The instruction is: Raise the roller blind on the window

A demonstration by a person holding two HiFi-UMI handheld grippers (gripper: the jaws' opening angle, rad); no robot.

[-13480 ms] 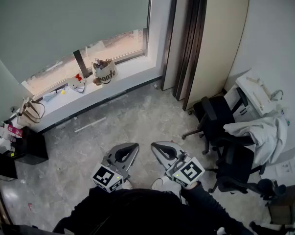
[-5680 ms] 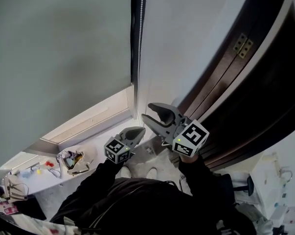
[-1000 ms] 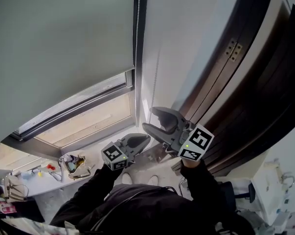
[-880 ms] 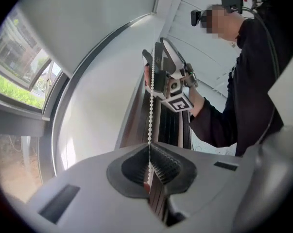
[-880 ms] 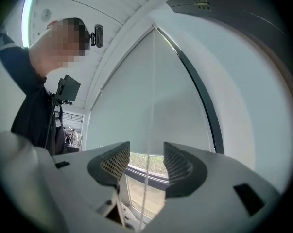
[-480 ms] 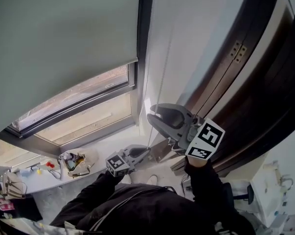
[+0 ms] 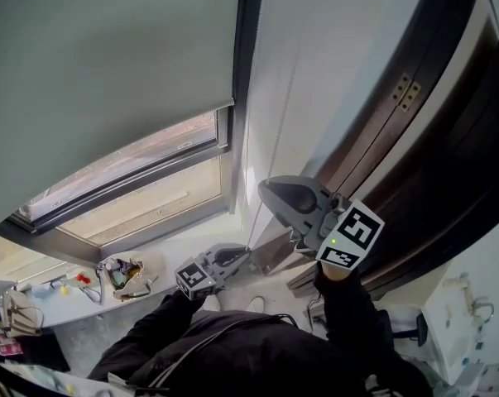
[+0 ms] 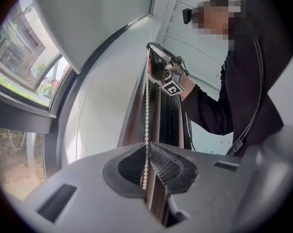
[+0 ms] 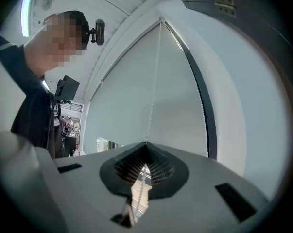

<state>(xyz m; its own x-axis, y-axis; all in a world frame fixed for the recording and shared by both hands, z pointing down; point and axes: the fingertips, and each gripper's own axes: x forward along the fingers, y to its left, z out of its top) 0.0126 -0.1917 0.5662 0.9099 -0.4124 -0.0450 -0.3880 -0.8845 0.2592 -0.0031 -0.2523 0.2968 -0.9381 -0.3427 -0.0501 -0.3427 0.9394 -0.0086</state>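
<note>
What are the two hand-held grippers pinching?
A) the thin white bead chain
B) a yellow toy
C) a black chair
A: the thin white bead chain runs between the shut jaws of the left hand-held gripper and the right hand-held gripper.

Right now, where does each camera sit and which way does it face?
Head view: on the head, steeply down at the window; shows sleeves, left gripper, right gripper.
Left gripper view: on that gripper, up the bead chain; its fingers shut on it.
Right gripper view: on that gripper, up at the roller blind; fingers shut on bead chain.
Shared: both gripper views show the bead chain.
</note>
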